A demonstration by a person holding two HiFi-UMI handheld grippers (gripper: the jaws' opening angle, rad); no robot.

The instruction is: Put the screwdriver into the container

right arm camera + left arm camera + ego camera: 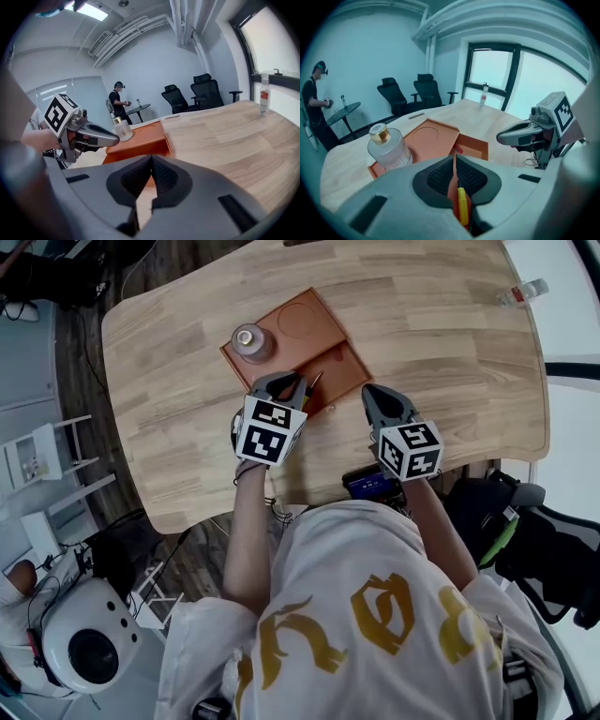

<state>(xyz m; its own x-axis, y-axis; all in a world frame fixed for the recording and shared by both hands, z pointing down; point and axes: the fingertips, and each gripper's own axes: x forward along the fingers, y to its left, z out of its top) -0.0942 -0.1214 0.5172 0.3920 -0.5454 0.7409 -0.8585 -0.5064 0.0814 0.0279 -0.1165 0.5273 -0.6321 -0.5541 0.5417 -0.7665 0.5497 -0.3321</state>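
The screwdriver (461,206) has a yellow and orange handle and a thin shaft that sticks up between the black pads. My left gripper (453,160) is shut on it. In the head view the left gripper (298,382) hovers over the near edge of the orange container tray (323,343), with the screwdriver (315,381) poking out toward the tray's recessed compartment (472,147). My right gripper (375,395) hangs just right of the tray, jaws together with nothing in them; its tips (151,158) meet.
A glass bottle with a gold cap (251,341) stands on the tray's left end. A small water bottle (523,292) is at the far right corner of the wooden table (450,352). Office chairs (417,93) and a person (316,103) are beyond the table.
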